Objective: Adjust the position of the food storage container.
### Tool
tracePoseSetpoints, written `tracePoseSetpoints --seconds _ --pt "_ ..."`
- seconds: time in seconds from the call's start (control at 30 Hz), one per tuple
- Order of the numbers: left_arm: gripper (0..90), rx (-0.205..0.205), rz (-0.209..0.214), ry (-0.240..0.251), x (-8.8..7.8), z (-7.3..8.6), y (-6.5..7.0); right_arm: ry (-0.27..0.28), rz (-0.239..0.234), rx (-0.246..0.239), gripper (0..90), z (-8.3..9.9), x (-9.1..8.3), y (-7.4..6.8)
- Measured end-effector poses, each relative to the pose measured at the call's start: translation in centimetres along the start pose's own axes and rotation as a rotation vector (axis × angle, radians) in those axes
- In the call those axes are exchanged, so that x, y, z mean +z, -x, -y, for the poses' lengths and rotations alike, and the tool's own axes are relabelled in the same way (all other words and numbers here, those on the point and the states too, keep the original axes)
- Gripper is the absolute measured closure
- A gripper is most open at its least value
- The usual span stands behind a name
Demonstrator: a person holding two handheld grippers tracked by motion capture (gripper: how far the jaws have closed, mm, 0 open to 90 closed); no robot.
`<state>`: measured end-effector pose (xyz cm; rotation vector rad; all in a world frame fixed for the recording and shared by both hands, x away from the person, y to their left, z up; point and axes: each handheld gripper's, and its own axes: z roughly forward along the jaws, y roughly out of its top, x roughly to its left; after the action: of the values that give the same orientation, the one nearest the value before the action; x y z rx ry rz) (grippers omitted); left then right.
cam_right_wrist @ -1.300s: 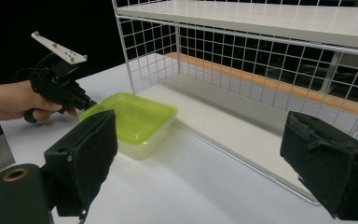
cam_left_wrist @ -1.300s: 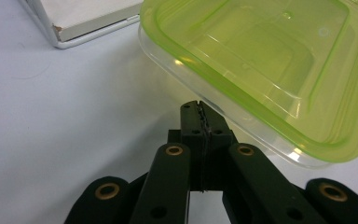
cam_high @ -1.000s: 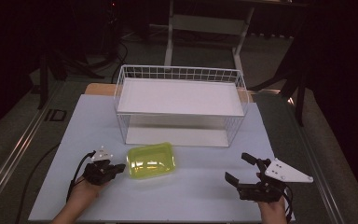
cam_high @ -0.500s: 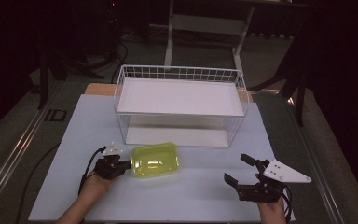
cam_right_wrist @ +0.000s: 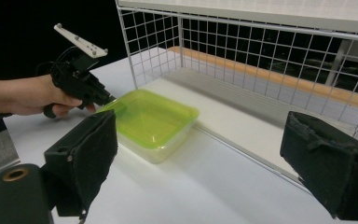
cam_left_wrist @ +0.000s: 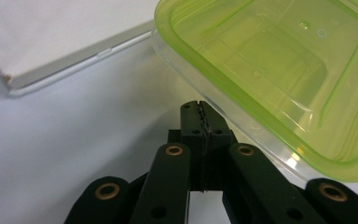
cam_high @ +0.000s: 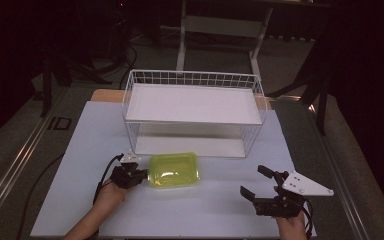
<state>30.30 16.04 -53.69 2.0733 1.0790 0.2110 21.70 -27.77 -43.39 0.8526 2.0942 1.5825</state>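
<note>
Two grippers sit over my white table (cam_high: 80, 150), one in each hand. My left gripper (cam_high: 141, 176) has its jaws pressed flat together with nothing between them; in the left gripper view the closed tips (cam_left_wrist: 199, 108) sit against the near edge of the green lidded container (cam_left_wrist: 279, 79), just under the overhang of its lid. From the high view I see the same thing: that gripper's nose meets the left end of the container (cam_high: 174, 170), which lies flat on the table just in front of the white wire basket (cam_high: 194, 80). The right gripper view shows the container (cam_right_wrist: 151, 119) well below and ahead of the basket's mesh wall (cam_right_wrist: 270, 51), with my left hand (cam_right_wrist: 25, 95) and its gripper (cam_right_wrist: 100, 98) at the far corner of the lid. My right gripper (cam_high: 254, 182) rests well apart, at the table's right front, its jaws spread wide and holding nothing; its two black pads (cam_right_wrist: 93, 144) frame the scene from either side.
</note>
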Motion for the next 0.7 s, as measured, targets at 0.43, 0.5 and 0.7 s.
tracePoseSetpoints --seconds 0.43,0.5,0.7 --pt "90.0 0.028 0.036 0.002 1.9 -1.7 1.5 -0.015 -0.014 -0.006 11.0 0.2 -0.1 -0.1" --pt "90.0 0.032 0.035 0.000 2.2 -2.0 1.7 -0.024 -0.002 -0.016 11.0 0.3 0.0 -0.2" --pt "90.0 0.048 0.043 0.000 3.2 -2.8 2.4 -0.021 -0.008 -0.003 11.0 0.3 -0.1 -0.2"
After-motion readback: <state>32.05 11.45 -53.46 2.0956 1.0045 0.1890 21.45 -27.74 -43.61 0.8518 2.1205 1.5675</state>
